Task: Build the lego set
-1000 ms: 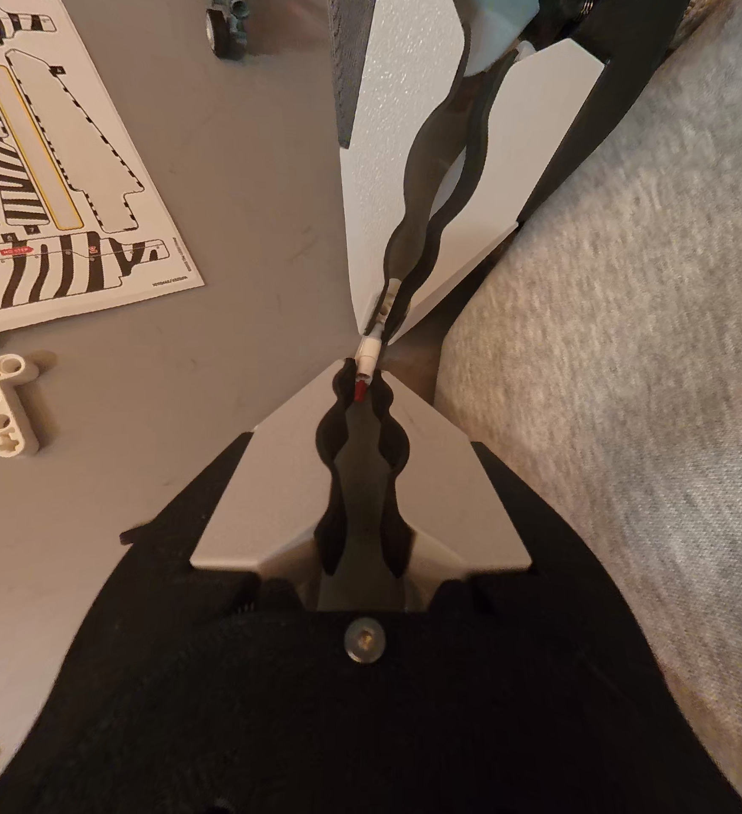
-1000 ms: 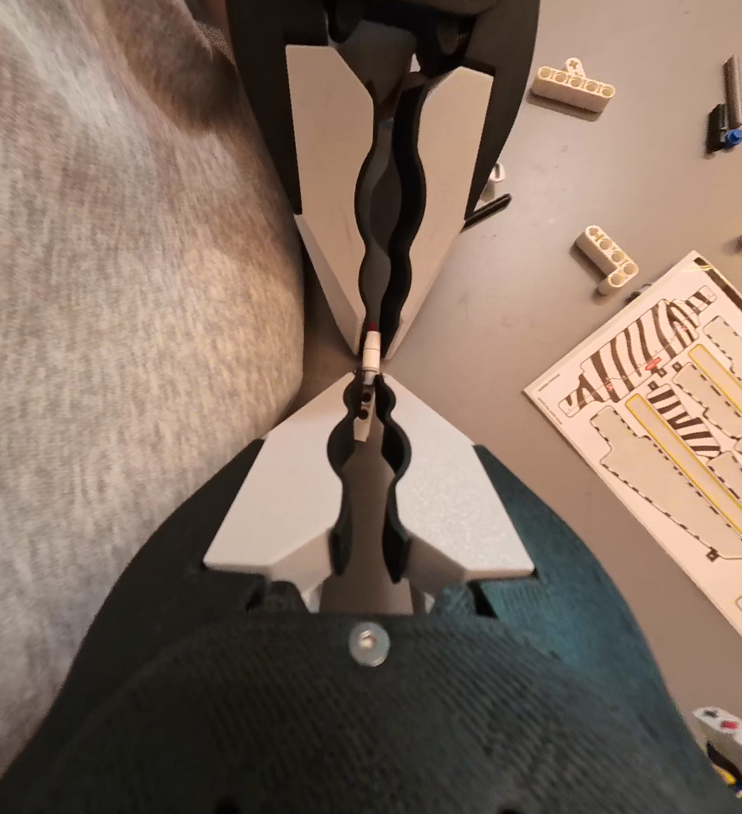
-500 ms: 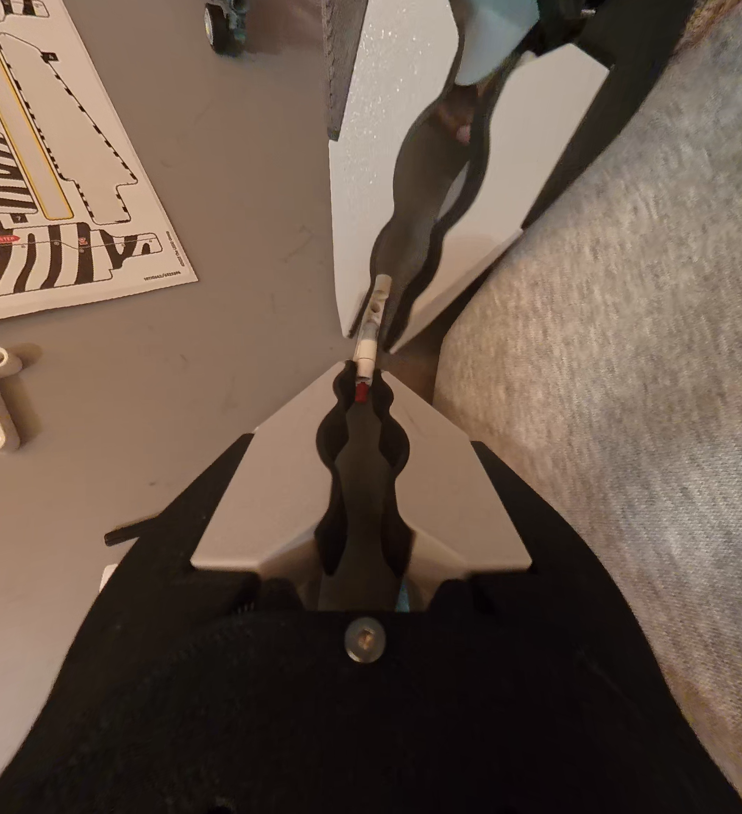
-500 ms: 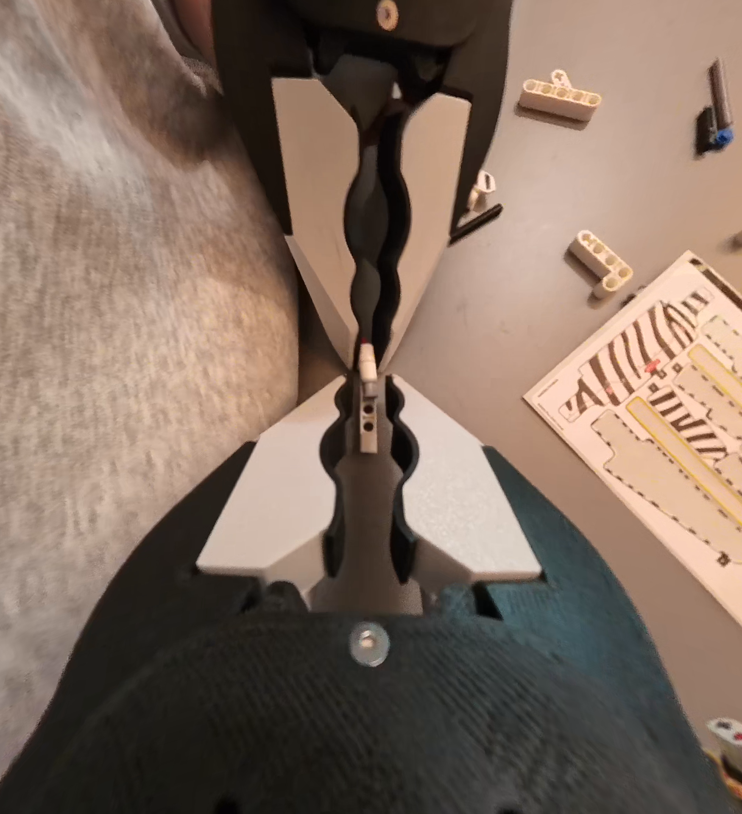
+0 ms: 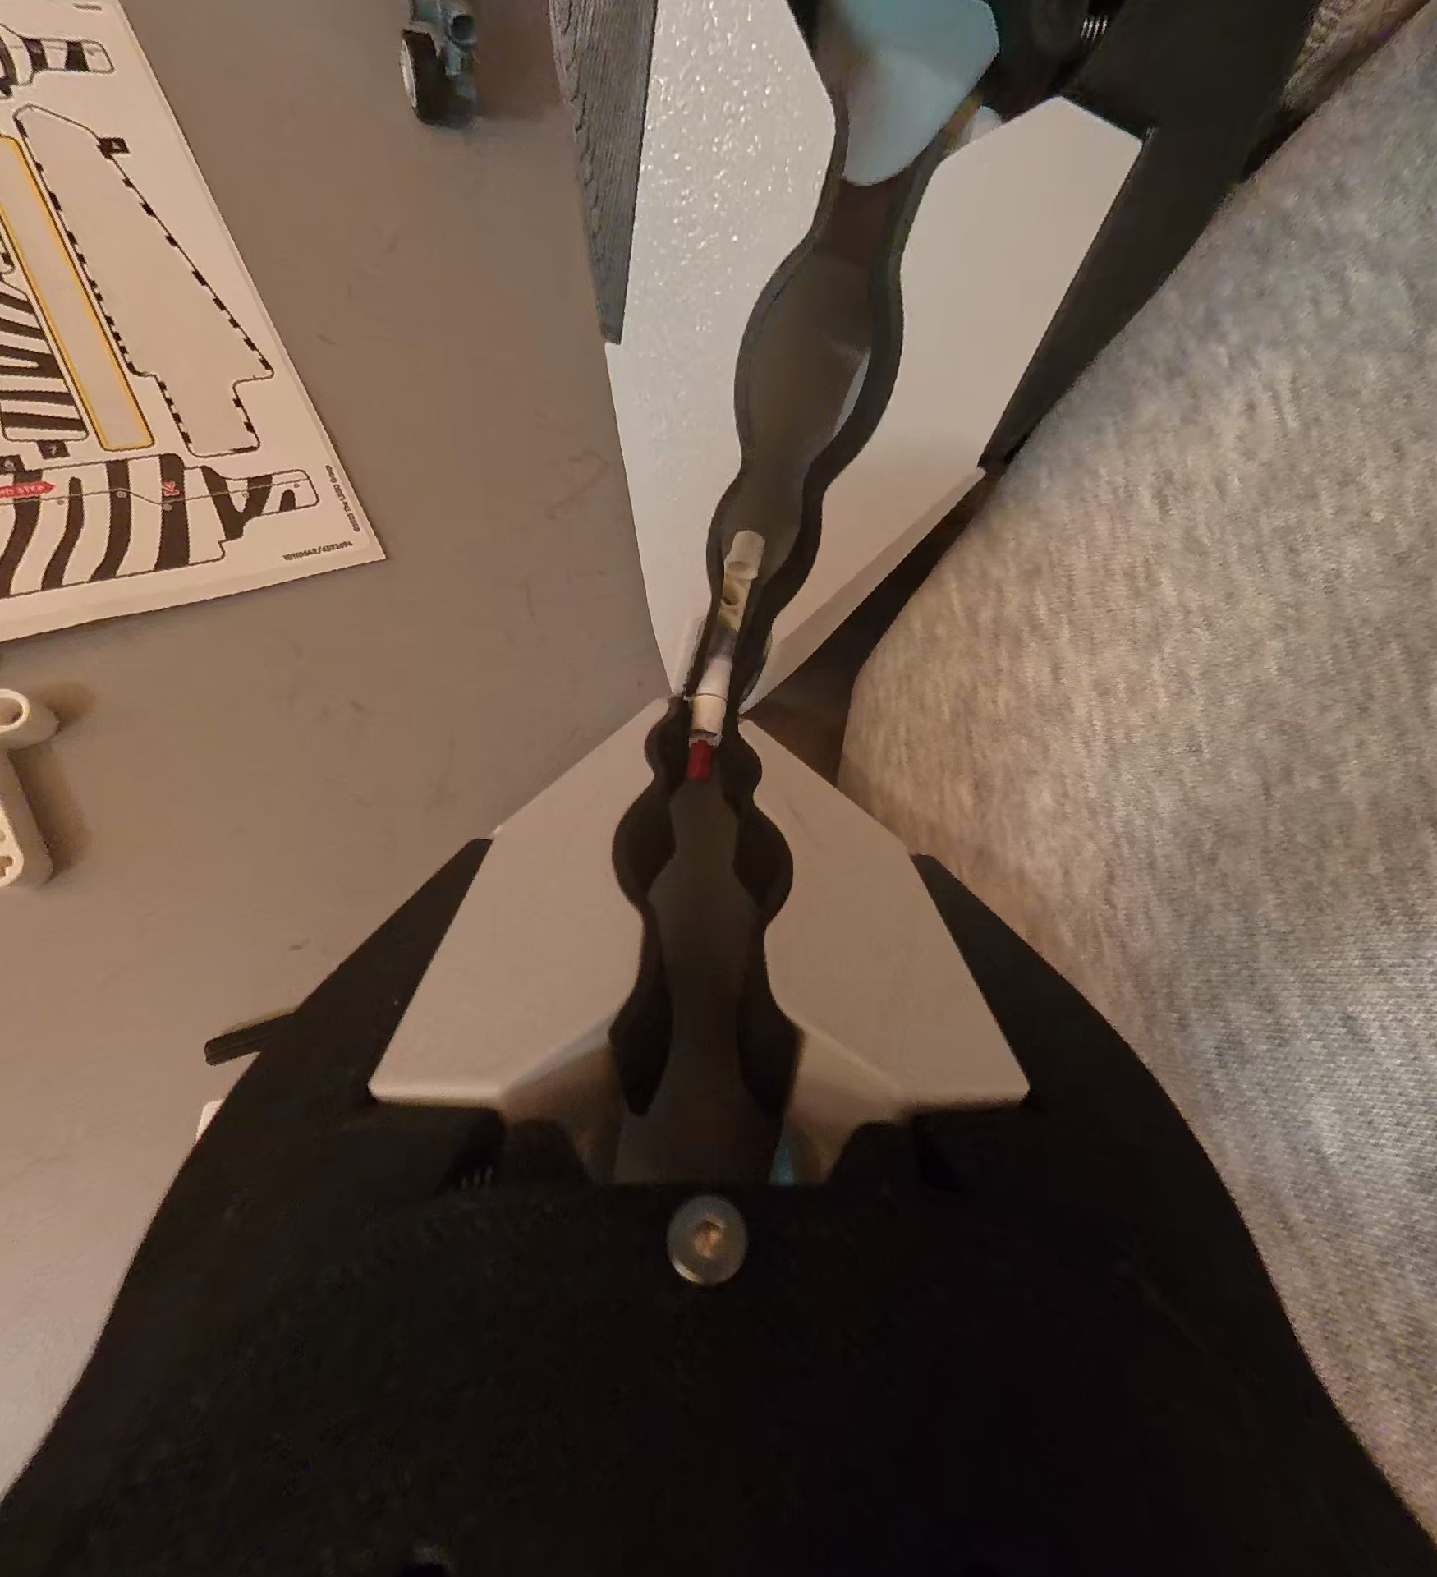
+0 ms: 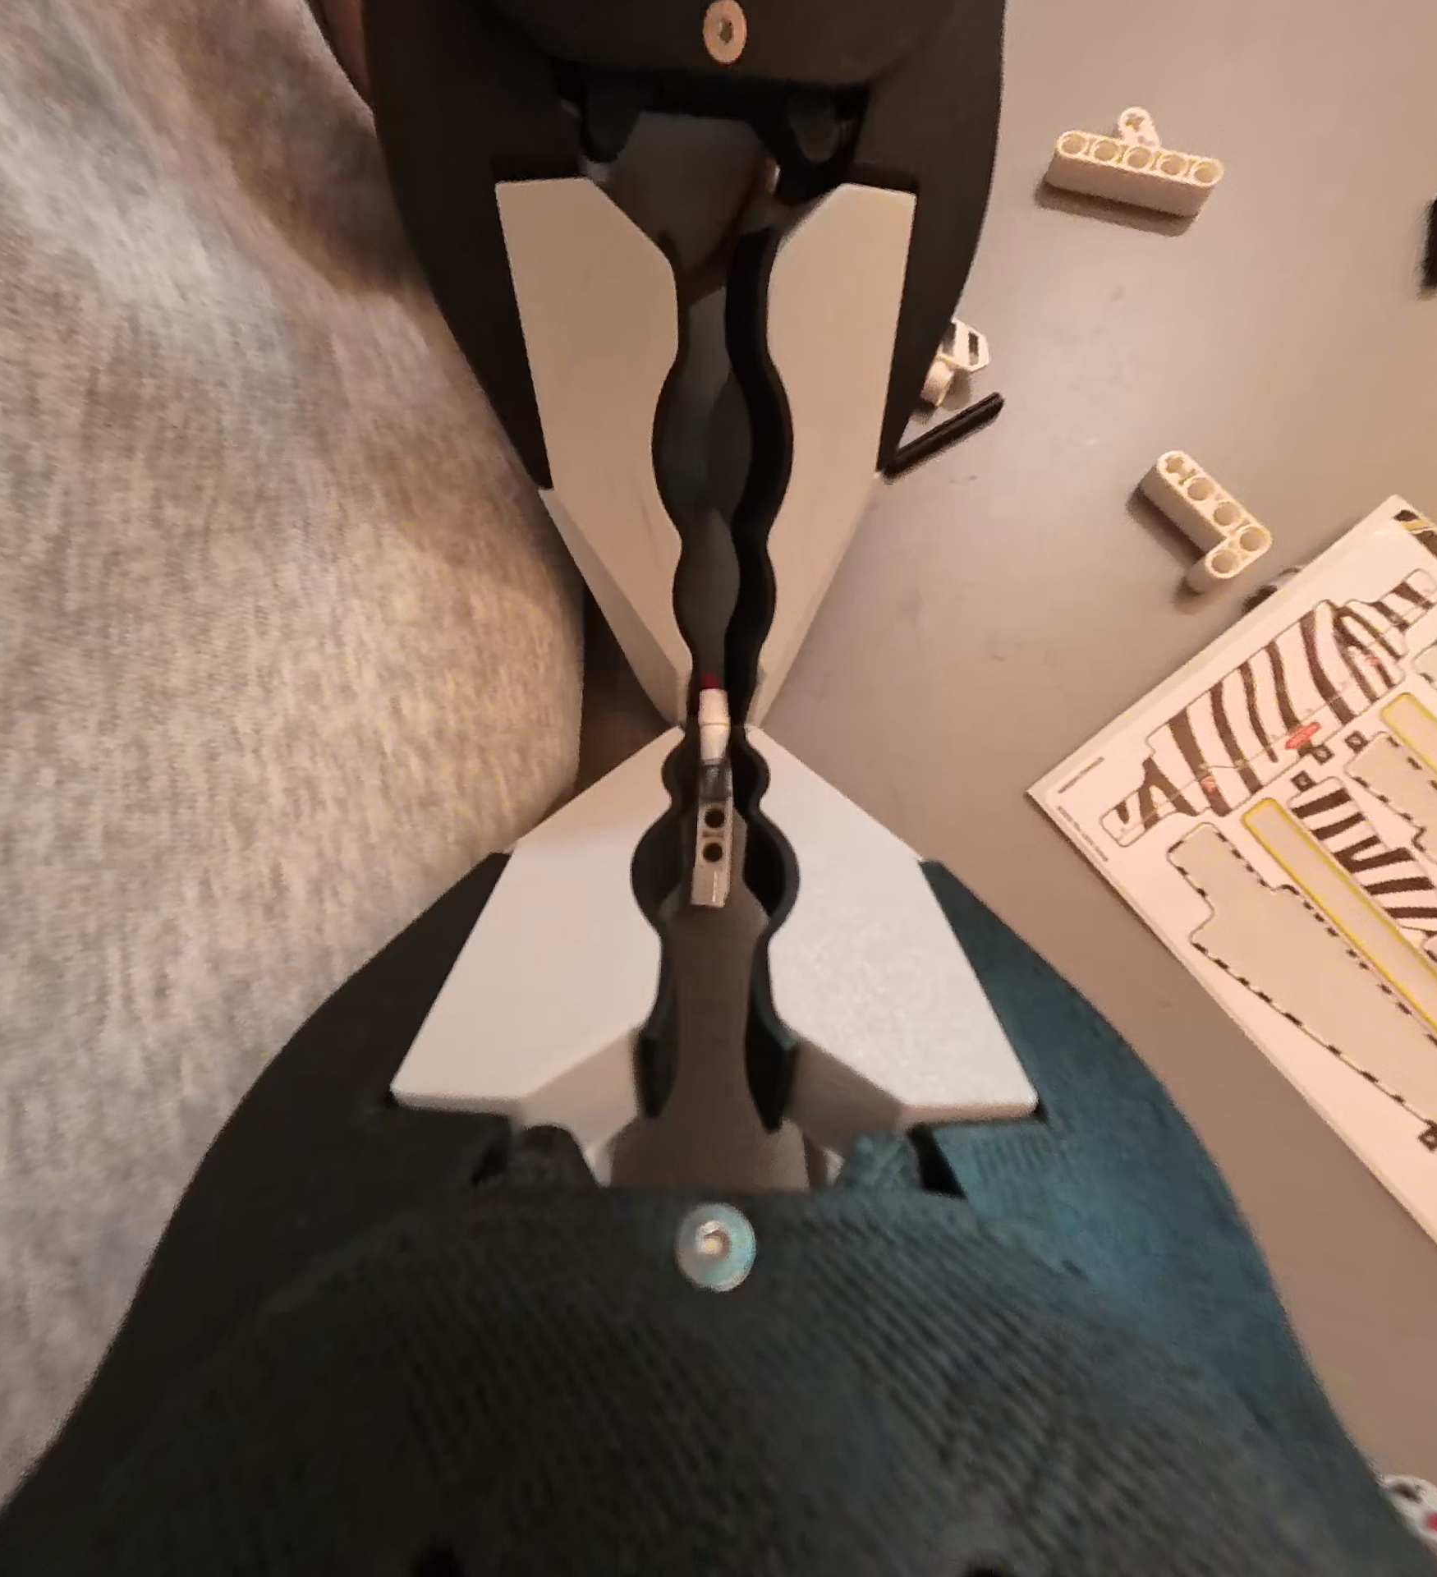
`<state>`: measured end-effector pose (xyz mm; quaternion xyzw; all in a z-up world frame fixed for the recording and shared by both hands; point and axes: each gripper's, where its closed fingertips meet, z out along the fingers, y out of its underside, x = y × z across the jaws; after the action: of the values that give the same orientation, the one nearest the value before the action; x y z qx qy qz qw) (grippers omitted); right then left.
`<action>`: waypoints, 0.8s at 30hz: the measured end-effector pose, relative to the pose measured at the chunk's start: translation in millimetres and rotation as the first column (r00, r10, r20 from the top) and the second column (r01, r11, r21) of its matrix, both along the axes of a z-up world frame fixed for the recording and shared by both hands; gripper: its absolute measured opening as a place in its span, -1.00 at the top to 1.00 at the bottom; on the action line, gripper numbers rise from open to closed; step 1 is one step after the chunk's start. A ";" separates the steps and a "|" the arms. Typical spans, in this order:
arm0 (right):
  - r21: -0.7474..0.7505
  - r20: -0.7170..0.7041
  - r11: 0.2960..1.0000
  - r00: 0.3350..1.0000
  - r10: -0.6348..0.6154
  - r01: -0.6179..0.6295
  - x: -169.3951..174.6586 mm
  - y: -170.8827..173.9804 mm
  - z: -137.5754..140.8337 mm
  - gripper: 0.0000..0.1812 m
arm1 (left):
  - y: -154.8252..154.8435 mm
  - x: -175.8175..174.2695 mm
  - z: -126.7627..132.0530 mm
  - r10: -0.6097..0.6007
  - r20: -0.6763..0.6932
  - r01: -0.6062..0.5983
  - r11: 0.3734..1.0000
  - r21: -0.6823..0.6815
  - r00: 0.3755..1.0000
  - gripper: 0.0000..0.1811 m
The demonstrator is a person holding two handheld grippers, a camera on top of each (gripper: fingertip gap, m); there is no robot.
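Small red plastic pin sits pinched at the tips of the left gripper, fingers closed on it; a white sleeve piece runs straight on from it across the gap between the two grippers. Long axis of the joined parts lies along both sets of fingers, red end toward the left gripper. Beyond the sleeve, a short white lego beam with round holes is clamped between the fingers of the right gripper, closed tight, beam lengthwise along them, holes facing the camera. The two grippers meet tip to tip, pointing at each other nearly in one line, held above the grey tabletop.

Outward of the fingers: grey knitted fabric on one side; on the other, a zebra-striped sticker sheet, a white L-shaped lego beam, a longer white lego beam and a thin black axle lying on the tabletop.
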<state>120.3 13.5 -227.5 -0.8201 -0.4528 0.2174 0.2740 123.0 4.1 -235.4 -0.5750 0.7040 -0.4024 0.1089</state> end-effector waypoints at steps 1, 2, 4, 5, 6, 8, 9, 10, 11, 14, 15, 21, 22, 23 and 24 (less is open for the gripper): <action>0.008 0.024 1.000 1.000 0.006 -0.006 1.0 -0.5 -0.7 0.93 | 0.0 0.0 -0.1 0.000 0.000 0.000 1.000 -0.001 1.000 0.91; 0.018 0.051 1.000 0.999 0.014 -0.015 2.3 -1.2 -1.7 0.93 | 0.0 0.0 0.0 0.000 -0.001 0.000 1.000 -0.005 1.000 0.91; 0.034 0.078 0.999 0.997 0.021 -0.024 3.1 -1.7 -2.2 0.93 | 0.0 0.1 0.0 0.000 -0.004 0.000 1.000 -0.011 1.000 0.90; 0.037 0.079 0.999 0.997 0.022 -0.025 3.1 -1.8 -2.3 0.94 | -0.1 0.1 -0.1 -0.001 -0.004 0.000 1.000 -0.011 1.000 0.91; 0.037 0.071 0.999 0.997 0.021 -0.024 3.2 -1.8 -2.2 0.94 | 0.0 0.1 -0.1 0.000 -0.003 0.000 1.000 -0.009 1.000 0.91; 0.024 0.039 1.000 0.999 0.011 -0.012 3.3 -1.9 -2.1 0.93 | 0.0 0.2 -0.2 0.000 0.000 0.000 1.000 0.000 1.000 0.91; 0.019 0.024 1.000 1.000 0.008 -0.008 3.2 -2.2 -2.1 0.93 | -0.2 0.2 -0.2 -0.001 0.001 0.001 1.000 0.002 1.000 0.91; 0.015 0.015 1.000 1.000 0.008 -0.008 3.1 -2.6 -2.1 0.93 | -0.6 0.0 -0.1 -0.004 0.001 0.004 1.000 0.000 1.000 0.91; 0.017 0.014 1.000 1.000 0.009 -0.009 2.9 -2.8 -2.2 0.93 | -0.8 -0.1 0.2 -0.005 0.003 0.005 1.000 0.000 1.000 0.91; 0.030 0.030 0.999 0.999 0.017 -0.018 2.6 -3.2 -2.6 0.93 | -0.9 0.1 0.4 -0.007 0.009 0.007 1.000 0.013 1.000 0.91; 0.035 0.036 0.999 0.999 0.019 -0.020 2.6 -3.3 -2.7 0.94 | -1.4 0.2 0.5 -0.010 0.011 0.010 1.000 0.018 1.000 0.90; 0.047 0.049 0.999 0.999 0.017 -0.019 2.7 -3.5 -3.3 0.93 | -1.6 2.0 0.5 -0.005 0.009 0.005 1.000 0.010 1.000 0.92; 0.047 0.048 0.999 0.999 0.014 -0.016 2.7 -3.4 -3.5 0.93 | -1.5 2.0 0.5 -0.005 0.010 0.005 1.000 0.015 1.000 0.92; 0.046 0.048 0.999 0.999 0.012 -0.014 2.8 -3.5 -4.0 0.93 | -1.5 2.1 0.4 -0.005 0.012 0.004 1.000 0.022 1.000 0.92; 0.042 0.053 0.999 0.999 0.010 -0.013 3.1 -3.8 -5.3 0.93 | -1.5 2.1 0.3 -0.004 0.014 0.004 1.000 0.027 1.000 0.92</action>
<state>123.4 9.8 -232.8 -0.8170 -0.4691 0.1876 0.2781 125.1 2.6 -235.1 -0.5691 0.7097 -0.3972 0.1210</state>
